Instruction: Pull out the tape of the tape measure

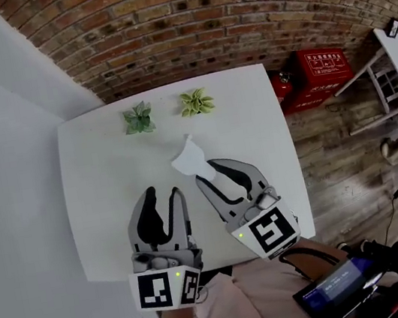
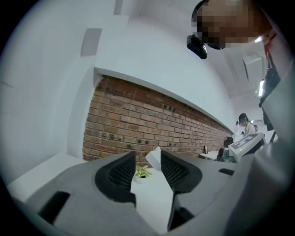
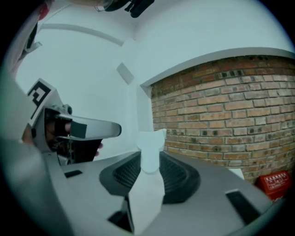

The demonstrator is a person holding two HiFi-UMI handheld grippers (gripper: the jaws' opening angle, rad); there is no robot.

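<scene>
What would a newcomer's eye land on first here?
The right gripper, held over the white table, is clamped on a white object that sticks out past its tips. Beside it the left gripper has its jaws apart with nothing between them. A dark green plant and a paler one sit at the table's far edge, below the brick wall.

Brick wall (image 1: 234, 11) behind white table (image 1: 102, 171), wood floor (image 1: 339, 175), red box (image 1: 326, 67) at rt.
</scene>
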